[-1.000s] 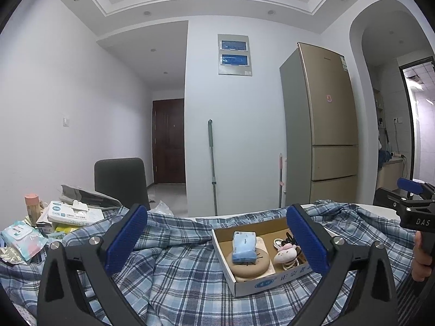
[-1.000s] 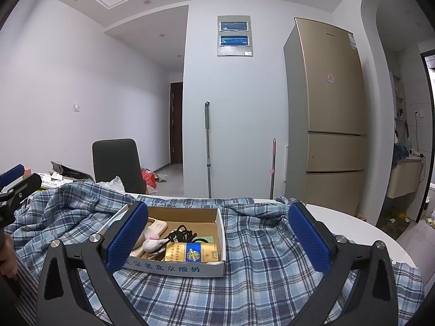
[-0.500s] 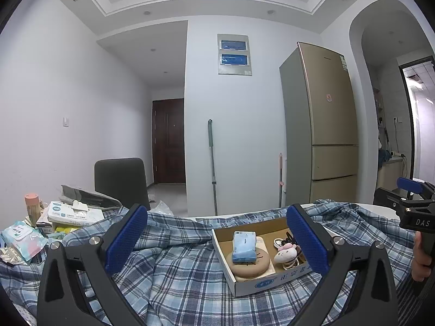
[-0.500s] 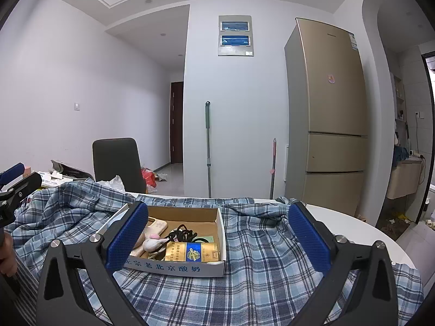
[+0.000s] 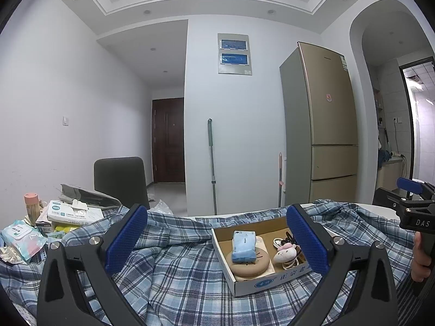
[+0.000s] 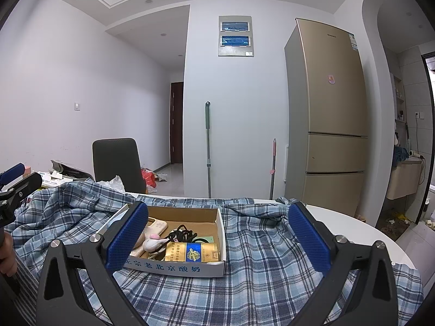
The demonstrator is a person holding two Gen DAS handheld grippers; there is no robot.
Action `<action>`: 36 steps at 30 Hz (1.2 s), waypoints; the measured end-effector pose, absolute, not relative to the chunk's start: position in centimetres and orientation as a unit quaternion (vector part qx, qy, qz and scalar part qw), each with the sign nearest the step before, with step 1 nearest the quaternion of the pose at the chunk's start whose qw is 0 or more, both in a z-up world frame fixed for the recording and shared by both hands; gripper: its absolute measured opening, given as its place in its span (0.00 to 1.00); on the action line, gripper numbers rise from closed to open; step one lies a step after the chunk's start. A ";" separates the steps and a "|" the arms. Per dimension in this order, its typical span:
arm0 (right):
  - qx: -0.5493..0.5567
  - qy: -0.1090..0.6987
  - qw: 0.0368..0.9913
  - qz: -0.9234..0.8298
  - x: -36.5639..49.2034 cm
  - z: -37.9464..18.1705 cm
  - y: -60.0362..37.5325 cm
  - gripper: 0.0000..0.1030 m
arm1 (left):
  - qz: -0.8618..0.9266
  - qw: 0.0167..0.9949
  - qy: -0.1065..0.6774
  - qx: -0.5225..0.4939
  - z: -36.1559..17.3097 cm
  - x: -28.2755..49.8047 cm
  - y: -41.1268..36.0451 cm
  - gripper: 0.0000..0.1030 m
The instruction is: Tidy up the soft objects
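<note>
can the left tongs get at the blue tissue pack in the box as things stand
Probably yes. The left tongs are open, and the blue tissue pack lies uncovered on top in the open cardboard box, just ahead, with nothing between.

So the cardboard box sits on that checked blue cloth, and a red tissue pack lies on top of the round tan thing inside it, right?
Nearly. The tissue pack is light blue, not red; the left wrist view shows it. The rest holds: it lies on the round tan thing inside the cardboard box, which sits on the checked blue cloth.
</note>
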State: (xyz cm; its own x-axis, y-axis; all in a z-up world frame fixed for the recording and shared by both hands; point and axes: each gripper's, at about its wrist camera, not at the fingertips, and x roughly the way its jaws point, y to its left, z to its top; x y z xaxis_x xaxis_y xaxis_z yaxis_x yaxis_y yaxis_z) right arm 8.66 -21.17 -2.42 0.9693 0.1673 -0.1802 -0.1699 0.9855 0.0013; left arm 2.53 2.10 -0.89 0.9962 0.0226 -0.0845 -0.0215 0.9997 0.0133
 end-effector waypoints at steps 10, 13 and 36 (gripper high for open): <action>-0.008 0.090 0.992 0.085 8.7 -2.4 -21.2 1.00 | 0.008 0.999 0.042 0.008 -0.9 2.6 2.0 1.00; -0.008 0.091 0.992 0.085 8.7 -2.4 -21.2 1.00 | 0.008 0.999 0.042 0.009 -1.0 2.6 2.0 1.00; -0.009 0.092 0.992 0.085 8.7 -2.3 -21.3 1.00 | 0.008 0.999 0.043 0.009 -1.1 2.7 2.1 1.00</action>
State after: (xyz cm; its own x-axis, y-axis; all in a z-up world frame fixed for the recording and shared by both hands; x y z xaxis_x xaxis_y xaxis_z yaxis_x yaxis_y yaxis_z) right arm 8.70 -21.34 -2.33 0.9687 0.1675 -0.1833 -0.1708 0.9853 -0.0025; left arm 2.66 2.09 -1.06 0.9962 0.0172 -0.0854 -0.0156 0.9997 0.0190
